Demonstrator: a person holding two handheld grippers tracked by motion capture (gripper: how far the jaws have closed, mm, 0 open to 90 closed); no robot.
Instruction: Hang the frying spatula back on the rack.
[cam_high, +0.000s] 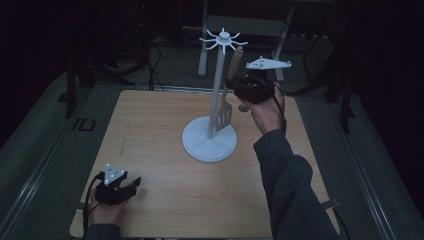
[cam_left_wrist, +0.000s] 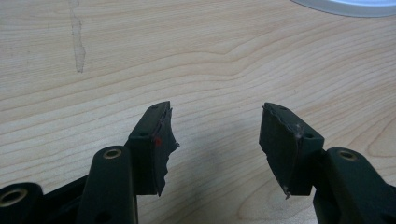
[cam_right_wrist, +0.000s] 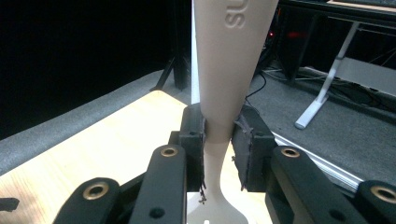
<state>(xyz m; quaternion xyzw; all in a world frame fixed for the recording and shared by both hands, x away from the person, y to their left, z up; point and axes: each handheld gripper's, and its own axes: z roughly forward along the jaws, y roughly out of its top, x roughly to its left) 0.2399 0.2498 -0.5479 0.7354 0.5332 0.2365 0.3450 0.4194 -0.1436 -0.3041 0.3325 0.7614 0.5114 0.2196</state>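
A white utensil stand (cam_high: 209, 139) with a round base, a thin pole and hooked arms at its top (cam_high: 223, 39) rises from the middle of the wooden table (cam_high: 165, 185). Beside the pole, a slotted spatula (cam_high: 227, 100) with a pale handle is held upright, blade down. My right gripper (cam_high: 235, 89) is shut on its handle. In the right gripper view both pads press the narrow neck of the spatula (cam_right_wrist: 229, 70). My left gripper (cam_high: 132, 186) rests near the table's front left corner. Its jaws (cam_left_wrist: 215, 140) stand open over bare wood.
The stand's base rim (cam_left_wrist: 345, 5) peeks in at the top of the left gripper view. Beyond the table's far edge lie grey carpet, cables and the legs of a frame (cam_high: 202, 55). A metal rail (cam_right_wrist: 322, 163) runs along the table's right side.
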